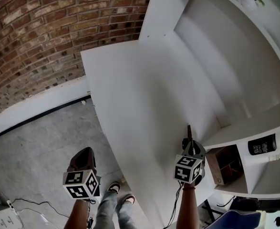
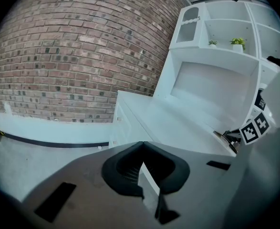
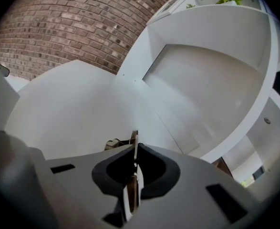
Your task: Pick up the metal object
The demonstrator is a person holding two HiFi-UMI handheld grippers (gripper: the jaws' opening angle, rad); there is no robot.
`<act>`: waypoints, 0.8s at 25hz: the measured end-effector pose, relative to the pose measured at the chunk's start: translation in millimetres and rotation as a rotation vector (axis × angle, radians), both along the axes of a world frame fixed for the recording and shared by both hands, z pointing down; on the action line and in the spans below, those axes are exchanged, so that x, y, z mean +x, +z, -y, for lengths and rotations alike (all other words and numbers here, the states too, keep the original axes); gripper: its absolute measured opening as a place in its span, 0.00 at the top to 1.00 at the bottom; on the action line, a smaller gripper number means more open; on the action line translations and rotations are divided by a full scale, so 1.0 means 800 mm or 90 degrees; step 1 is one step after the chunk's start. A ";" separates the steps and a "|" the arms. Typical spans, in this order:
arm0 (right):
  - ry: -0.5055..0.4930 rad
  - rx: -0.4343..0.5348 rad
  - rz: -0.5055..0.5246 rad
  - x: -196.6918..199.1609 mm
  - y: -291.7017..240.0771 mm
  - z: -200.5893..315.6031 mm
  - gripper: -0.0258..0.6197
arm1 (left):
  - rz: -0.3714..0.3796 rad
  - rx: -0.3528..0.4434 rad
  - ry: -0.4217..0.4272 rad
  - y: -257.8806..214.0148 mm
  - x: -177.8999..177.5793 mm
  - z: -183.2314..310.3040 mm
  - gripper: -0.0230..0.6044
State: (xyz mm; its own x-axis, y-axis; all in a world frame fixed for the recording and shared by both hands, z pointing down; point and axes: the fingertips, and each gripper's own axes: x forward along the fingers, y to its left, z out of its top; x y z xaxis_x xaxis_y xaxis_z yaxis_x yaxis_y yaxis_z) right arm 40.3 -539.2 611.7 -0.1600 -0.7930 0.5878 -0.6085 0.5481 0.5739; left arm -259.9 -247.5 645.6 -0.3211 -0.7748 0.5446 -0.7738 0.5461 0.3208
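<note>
Right hand-held gripper [image 3: 132,175] has its jaws clamped on the metal object [image 3: 135,144], a thin flat strip held edge-on that pokes out past the tips. In the head view it hangs over the near edge of the counter [image 1: 144,89], strip pointing inward. We judge the narrow pinch suits so slim a piece, and that it is already clear of the counter, though contact at the tip is hard to rule out. Left hand-held gripper [image 1: 83,156] sits off the counter's left side, over the floor [image 1: 39,142], jaws drawn together on nothing, likely parked out of the way.
</note>
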 end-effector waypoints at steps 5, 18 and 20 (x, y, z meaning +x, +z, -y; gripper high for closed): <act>-0.017 -0.005 0.015 -0.003 -0.018 -0.013 0.96 | 0.011 0.013 0.001 -0.024 0.005 -0.001 0.94; -0.071 -0.001 0.092 0.009 -0.110 -0.079 0.96 | 0.047 0.056 0.030 -0.118 0.044 -0.002 0.95; -0.078 0.002 0.107 0.012 -0.131 -0.090 0.96 | 0.056 0.067 0.043 -0.137 0.054 0.003 0.94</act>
State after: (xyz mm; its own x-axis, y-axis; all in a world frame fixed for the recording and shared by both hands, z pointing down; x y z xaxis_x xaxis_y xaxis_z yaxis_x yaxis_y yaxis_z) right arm 49.9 -466.8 507.2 -0.3502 -0.7640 0.5419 -0.6247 0.6216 0.4726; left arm -216.6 -249.6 535.8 -0.3088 -0.8474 0.4318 -0.8353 0.4588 0.3029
